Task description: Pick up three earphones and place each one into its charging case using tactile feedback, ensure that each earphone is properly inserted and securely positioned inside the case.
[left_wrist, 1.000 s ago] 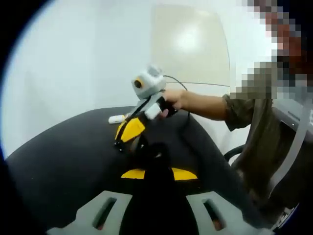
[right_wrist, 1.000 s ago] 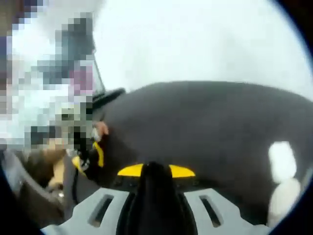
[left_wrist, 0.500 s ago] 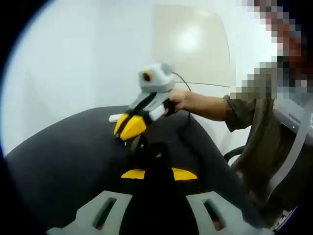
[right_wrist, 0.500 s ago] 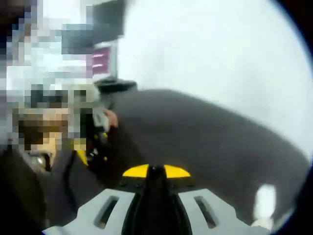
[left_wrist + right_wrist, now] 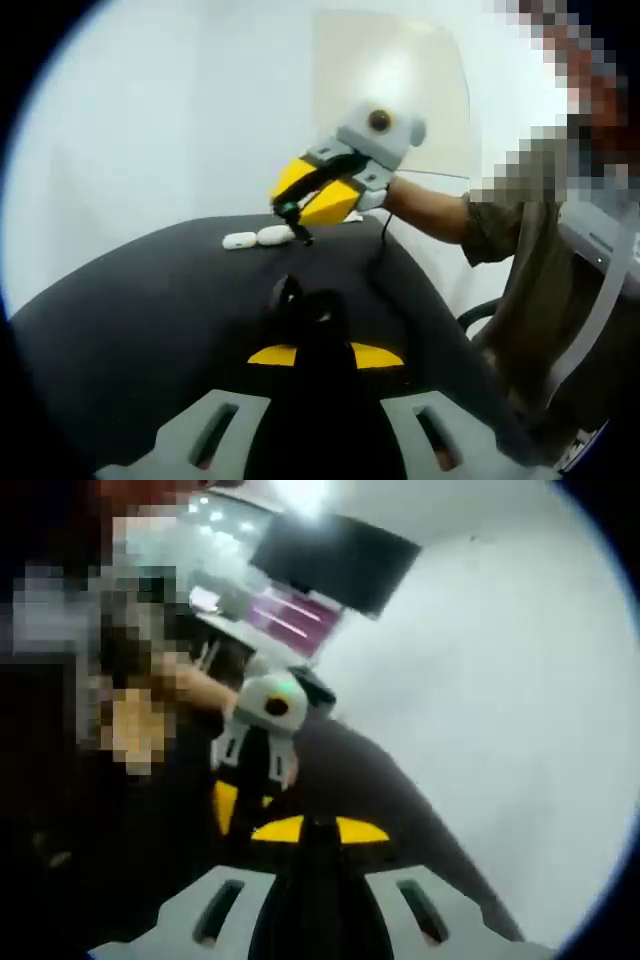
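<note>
Right gripper hangs above dark tabletop, over two white earphone cases; grip state unreadable (left gripper too).

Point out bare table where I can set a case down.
The black table lies bare on its near left, between its edge and the left gripper. It is crowded at the far edge, where white earphone pieces lie under the right gripper.

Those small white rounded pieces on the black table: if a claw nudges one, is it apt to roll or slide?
The white pieces look rounded and smooth, so probably apt to roll or slip. They look small, so likely light. The black table looks matte, which may slow sliding.
</note>
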A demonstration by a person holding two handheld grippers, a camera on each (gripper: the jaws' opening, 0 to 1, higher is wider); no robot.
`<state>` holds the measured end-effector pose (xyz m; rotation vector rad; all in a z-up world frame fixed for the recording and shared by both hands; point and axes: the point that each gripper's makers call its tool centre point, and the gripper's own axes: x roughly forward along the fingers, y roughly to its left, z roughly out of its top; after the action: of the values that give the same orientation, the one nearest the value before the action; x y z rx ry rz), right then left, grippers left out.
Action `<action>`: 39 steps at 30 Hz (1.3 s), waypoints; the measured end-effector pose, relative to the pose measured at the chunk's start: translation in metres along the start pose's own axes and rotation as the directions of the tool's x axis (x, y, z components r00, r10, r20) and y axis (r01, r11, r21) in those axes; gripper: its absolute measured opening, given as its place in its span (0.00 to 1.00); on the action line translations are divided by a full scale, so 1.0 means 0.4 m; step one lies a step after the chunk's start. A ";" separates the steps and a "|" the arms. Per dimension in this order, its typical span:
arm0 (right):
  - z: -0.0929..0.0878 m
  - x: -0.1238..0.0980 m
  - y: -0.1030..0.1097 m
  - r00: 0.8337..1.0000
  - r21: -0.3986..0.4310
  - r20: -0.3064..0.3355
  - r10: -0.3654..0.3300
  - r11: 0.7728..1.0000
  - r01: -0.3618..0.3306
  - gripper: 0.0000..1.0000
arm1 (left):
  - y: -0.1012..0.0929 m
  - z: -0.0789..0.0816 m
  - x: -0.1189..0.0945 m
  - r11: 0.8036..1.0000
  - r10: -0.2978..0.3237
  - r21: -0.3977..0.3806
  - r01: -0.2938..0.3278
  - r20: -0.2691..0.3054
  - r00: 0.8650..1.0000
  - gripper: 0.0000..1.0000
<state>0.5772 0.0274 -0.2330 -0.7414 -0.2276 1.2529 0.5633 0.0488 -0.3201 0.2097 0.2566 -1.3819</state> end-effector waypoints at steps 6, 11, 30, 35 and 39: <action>0.007 0.018 0.031 0.996 -0.211 -0.081 0.031 0.976 -0.048 0.12 | 0.001 -0.001 0.000 1.000 -0.003 -0.011 0.003 -0.002 1.000 0.15; 0.011 0.043 0.067 0.989 -0.358 -0.120 0.086 0.925 -0.124 0.12 | 0.000 -0.001 -0.001 1.000 -0.003 -0.010 0.003 -0.002 1.000 0.15; -0.020 0.069 0.118 0.952 -0.573 -0.276 0.133 0.772 -0.274 0.12 | 0.004 0.001 -0.002 1.000 -0.003 -0.009 0.003 -0.002 1.000 0.15; -0.019 0.064 0.135 0.948 -0.572 -0.277 0.154 0.767 -0.292 0.12 | 0.004 0.001 -0.001 1.000 -0.003 -0.006 0.003 -0.001 1.000 0.15; -0.016 0.066 0.140 0.948 -0.589 -0.278 0.157 0.751 -0.298 0.12 | 0.001 0.001 -0.001 1.000 -0.003 -0.003 0.003 0.000 1.000 0.15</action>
<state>0.5458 0.0559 -0.2786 -1.5180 -0.3978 1.3237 0.5637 0.0492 -0.3198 0.2066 0.2592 -1.3849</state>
